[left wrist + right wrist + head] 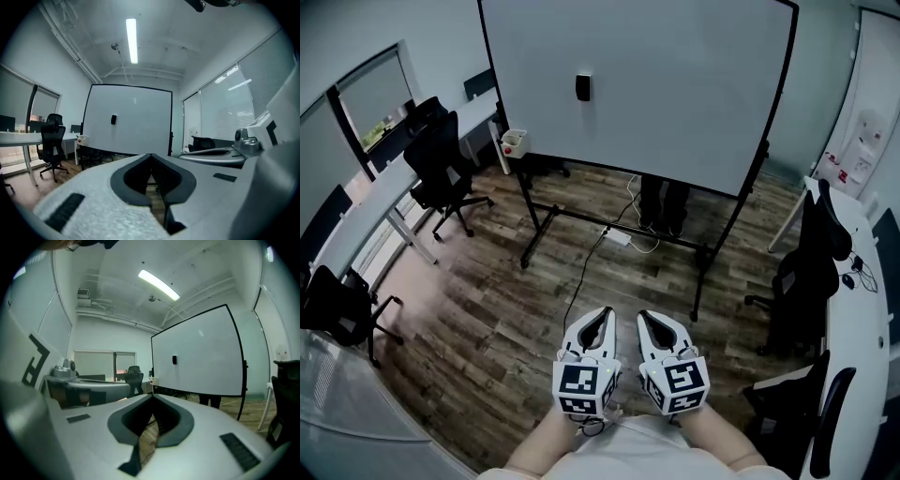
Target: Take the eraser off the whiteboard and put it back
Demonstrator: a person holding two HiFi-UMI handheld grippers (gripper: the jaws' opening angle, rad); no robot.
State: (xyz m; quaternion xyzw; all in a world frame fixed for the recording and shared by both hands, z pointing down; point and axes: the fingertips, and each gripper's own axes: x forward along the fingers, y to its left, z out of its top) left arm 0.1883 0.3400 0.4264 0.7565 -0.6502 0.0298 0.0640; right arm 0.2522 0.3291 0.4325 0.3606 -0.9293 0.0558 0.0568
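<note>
Pointing with jaws closed and empty, the left gripper [598, 319] and right gripper [654, 321] are facing the far whiteboard [675, 103], its upright eraser [583, 87] hanging well ahead, nearer the left.

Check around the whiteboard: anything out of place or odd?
Nothing is damaged or spilled. The eraser sits on the whiteboard. Two oddities: what look like a person's legs show behind it, and a loose cable trails across the floor beneath.

Head view high, all 3 facing whiteboard [675, 94]
</note>
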